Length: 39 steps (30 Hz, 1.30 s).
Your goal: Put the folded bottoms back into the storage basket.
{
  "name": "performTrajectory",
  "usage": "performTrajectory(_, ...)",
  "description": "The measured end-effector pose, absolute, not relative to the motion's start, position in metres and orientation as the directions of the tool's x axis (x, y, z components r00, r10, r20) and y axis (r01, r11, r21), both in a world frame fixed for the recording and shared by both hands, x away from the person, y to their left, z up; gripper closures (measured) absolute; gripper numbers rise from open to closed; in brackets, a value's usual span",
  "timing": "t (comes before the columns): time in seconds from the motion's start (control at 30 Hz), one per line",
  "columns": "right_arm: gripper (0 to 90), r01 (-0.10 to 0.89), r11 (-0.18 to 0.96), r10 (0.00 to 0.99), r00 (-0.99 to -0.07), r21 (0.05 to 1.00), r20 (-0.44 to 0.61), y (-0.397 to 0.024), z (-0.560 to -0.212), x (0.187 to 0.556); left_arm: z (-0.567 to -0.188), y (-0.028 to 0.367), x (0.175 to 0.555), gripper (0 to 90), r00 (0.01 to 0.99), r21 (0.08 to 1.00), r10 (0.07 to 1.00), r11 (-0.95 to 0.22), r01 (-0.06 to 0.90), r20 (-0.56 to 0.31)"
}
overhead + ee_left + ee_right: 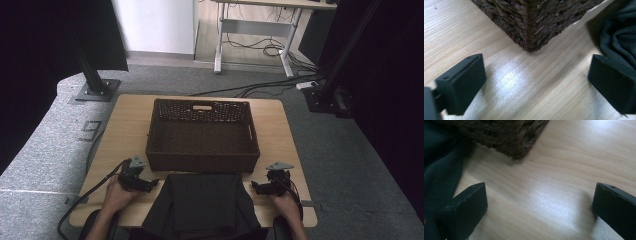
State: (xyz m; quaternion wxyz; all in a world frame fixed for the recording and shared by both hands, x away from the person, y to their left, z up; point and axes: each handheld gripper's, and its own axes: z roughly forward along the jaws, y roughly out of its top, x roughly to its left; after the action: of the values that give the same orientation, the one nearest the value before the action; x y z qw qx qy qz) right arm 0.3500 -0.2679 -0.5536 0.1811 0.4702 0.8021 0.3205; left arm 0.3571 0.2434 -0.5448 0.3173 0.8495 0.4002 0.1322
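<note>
The cloth [202,202] lies at the desk's [127,117] near edge, basket [202,132] empty; both grippers [150,184] [256,187] gape wide, nothing grabbed yet.

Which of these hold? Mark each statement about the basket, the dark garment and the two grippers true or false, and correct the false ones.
1. The wicker basket is empty. True.
2. The dark garment lies inside the basket. False: it lies on the table, in front of the basket, at the near edge.
3. The left gripper is shut on the garment. False: its jaws stand wide apart over bare wood, holding nothing.
4. The right gripper is open. True.
5. The grippers sit one on each side of the garment. True.
6. The basket stands on the floor. False: it stands on the table.
</note>
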Motion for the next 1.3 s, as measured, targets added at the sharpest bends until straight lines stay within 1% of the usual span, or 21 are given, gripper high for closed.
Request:
performTrajectory(0.03, 0.7, 0.647, 0.367, 0.861, -0.508, 0.668, 0.02, -0.264, -0.551, 0.346, -0.542, 0.244, 0.356, 5.4, 0.638, 0.645, 0.767, -0.452, 0.616, -0.072)
performTrajectory(0.07, 0.7, 0.647, 0.368, 0.857, -0.514, 0.668, 0.027, -0.262, -0.55, 0.345, -0.542, 0.244, 0.356, 5.6, 0.638, 0.645, 0.767, -0.452, 0.616, -0.072)
performTrajectory(0.13, 0.7, 0.647, 0.365, 0.852, -0.522, 0.669, 0.04, -0.26, -0.547, 0.342, -0.537, 0.242, 0.352, 5.6, 0.636, 0.66, 0.764, -0.422, 0.622, -0.111)
performTrajectory(0.23, 0.0, 0.637, 0.36, 0.837, -0.543, 0.681, 0.066, -0.247, -0.533, 0.333, -0.527, 0.235, 0.344, 5.3, 0.643, 0.679, 0.757, -0.411, 0.609, -0.118)
performTrajectory(0.27, 0.0, 0.637, 0.36, 0.837, -0.543, 0.681, 0.066, -0.247, -0.533, 0.333, -0.523, 0.231, 0.341, 5.3, 0.646, 0.683, 0.755, -0.413, 0.602, -0.113)
performTrajectory(0.3, 0.0, 0.636, 0.353, 0.829, -0.553, 0.686, 0.086, -0.239, -0.525, 0.326, -0.516, 0.221, 0.336, 4.9, 0.662, 0.693, 0.742, -0.423, 0.584, -0.105)
performTrajectory(0.37, 0.0, 0.634, 0.352, 0.823, -0.56, 0.689, 0.095, -0.234, -0.521, 0.323, -0.512, 0.215, 0.333, 4.9, 0.671, 0.695, 0.734, -0.43, 0.577, -0.102)
performTrajectory(0.5, 0.0, 0.631, 0.36, 0.788, -0.6, 0.687, 0.139, -0.211, -0.509, 0.31, -0.5, 0.184, 0.319, 1.9, 0.713, 0.695, 0.699, -0.484, 0.532, -0.059)
performTrajectory(0.53, 0.0, 0.631, 0.36, 0.788, -0.6, 0.687, 0.139, -0.211, -0.509, 0.31, -0.5, 0.184, 0.319, 1.7, 0.713, 0.695, 0.699, -0.484, 0.532, -0.059)
performTrajectory(0.57, 0.0, 0.632, 0.365, 0.782, -0.607, 0.684, 0.144, -0.208, -0.509, 0.309, -0.5, 0.177, 0.315, 1.7, 0.723, 0.702, 0.685, -0.474, 0.531, -0.085)
performTrajectory(0.63, 0.0, 0.648, 0.364, 0.769, -0.615, 0.669, 0.177, -0.2, -0.511, 0.306, -0.504, 0.173, 0.313, 2.3, 0.723, 0.689, 0.676, -0.455, 0.564, -0.145)
performTrajectory(0.67, 0.0, 0.657, 0.361, 0.763, -0.616, 0.662, 0.196, -0.197, -0.513, 0.304, -0.507, 0.17, 0.311, 1.9, 0.72, 0.681, 0.679, -0.462, 0.569, -0.141)
performTrajectory(0.7, 0.0, 0.66, 0.359, 0.756, -0.621, 0.66, 0.209, -0.194, -0.514, 0.304, -0.511, 0.167, 0.308, 1.5, 0.715, 0.665, 0.691, -0.485, 0.568, -0.107)
performTrajectory(0.73, 0.0, 0.667, 0.353, 0.753, -0.619, 0.656, 0.224, -0.192, -0.516, 0.302, -0.514, 0.165, 0.307, 0.6, 0.711, 0.653, 0.697, -0.495, 0.574, -0.097)
performTrajectory(0.8, 0.0, 0.676, 0.351, 0.756, -0.612, 0.648, 0.23, -0.187, -0.52, 0.3, -0.521, 0.163, 0.302, 0.0, 0.69, 0.628, 0.715, -0.487, 0.607, -0.112)
performTrajectory(0.83, 0.0, 0.676, 0.351, 0.756, -0.612, 0.648, 0.23, -0.187, -0.52, 0.3, -0.521, 0.163, 0.302, 0.0, 0.69, 0.628, 0.715, -0.487, 0.607, -0.112)
performTrajectory(0.93, 0.0, 0.708, 0.362, 0.783, -0.584, 0.606, 0.214, -0.187, -0.528, 0.3, -0.524, 0.167, 0.296, 0.0, 0.665, 0.619, 0.733, -0.459, 0.637, -0.14)
performTrajectory(0.97, 0.0, 0.708, 0.362, 0.783, -0.584, 0.606, 0.214, -0.187, -0.528, 0.3, -0.525, 0.169, 0.294, 0.0, 0.658, 0.616, 0.737, -0.45, 0.646, -0.151)
performTrajectory(1.13, 0.0, 0.742, 0.33, 0.777, -0.565, 0.584, 0.279, -0.194, -0.537, 0.3, -0.535, 0.176, 0.291, 0.0, 0.632, 0.596, 0.74, -0.406, 0.693, -0.23)
performTrajectory(1.3, 0.0, 0.744, 0.335, 0.737, -0.589, 0.578, 0.331, -0.191, -0.537, 0.302, -0.537, 0.175, 0.291, 0.0, 0.64, 0.596, 0.723, -0.4, 0.696, -0.262)
